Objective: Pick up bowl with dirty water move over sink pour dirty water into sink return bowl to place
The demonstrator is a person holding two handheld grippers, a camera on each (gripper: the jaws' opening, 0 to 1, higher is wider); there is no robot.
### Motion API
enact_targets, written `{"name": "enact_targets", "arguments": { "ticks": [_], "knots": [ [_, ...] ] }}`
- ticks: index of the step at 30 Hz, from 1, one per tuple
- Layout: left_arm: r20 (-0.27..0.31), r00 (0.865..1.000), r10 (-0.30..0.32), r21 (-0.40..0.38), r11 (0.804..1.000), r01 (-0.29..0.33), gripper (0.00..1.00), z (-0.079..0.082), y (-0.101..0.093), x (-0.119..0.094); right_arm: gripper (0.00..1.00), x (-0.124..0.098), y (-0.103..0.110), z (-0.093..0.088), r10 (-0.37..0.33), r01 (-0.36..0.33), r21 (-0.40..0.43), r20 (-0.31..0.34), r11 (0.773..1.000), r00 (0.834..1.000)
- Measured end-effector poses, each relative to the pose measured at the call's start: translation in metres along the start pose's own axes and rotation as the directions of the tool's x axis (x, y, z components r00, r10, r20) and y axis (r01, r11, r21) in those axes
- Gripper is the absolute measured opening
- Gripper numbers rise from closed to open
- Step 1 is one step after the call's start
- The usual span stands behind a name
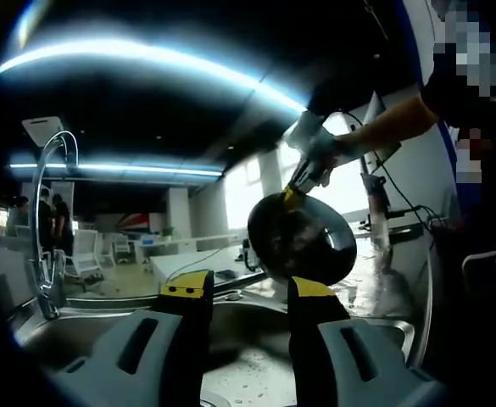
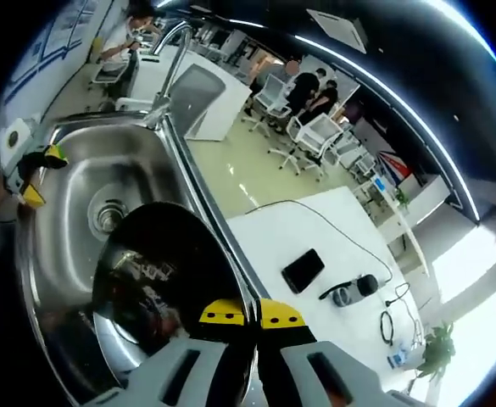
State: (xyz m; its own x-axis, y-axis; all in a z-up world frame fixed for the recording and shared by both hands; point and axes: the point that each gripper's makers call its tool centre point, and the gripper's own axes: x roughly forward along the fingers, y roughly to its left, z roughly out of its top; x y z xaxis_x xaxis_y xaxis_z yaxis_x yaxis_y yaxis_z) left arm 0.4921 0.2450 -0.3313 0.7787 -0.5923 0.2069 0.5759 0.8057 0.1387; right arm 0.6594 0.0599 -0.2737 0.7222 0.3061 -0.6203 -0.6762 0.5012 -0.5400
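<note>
Gripping the dark bowl (image 2: pixel 167 288) by its rim with our right hand-held gripper (image 2: pixel 252 315), we tilt it over the sink (image 2: pixel 69 182); our left hand-held gripper (image 1: pixel 249 292) hovers open, empty.

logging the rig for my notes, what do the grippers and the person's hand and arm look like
Both grippers have grey moulded jaws with slot-shaped cutouts, black inner faces and yellow tips: left gripper, right gripper. In the left gripper view, the person's hand wears a light-coloured glove, with a dark short sleeve above.
</note>
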Motion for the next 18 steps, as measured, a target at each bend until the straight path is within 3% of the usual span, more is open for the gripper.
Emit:
{"name": "enact_targets", "arguments": {
  "ticks": [18],
  "knots": [
    [0.004,1.0,-0.013,0.003,1.0,0.013,0.34,0.001,-0.003,0.0,0.0,0.017,0.003,0.048,-0.015,0.016,-0.027,0.049,0.999,0.999]
  ]
}}
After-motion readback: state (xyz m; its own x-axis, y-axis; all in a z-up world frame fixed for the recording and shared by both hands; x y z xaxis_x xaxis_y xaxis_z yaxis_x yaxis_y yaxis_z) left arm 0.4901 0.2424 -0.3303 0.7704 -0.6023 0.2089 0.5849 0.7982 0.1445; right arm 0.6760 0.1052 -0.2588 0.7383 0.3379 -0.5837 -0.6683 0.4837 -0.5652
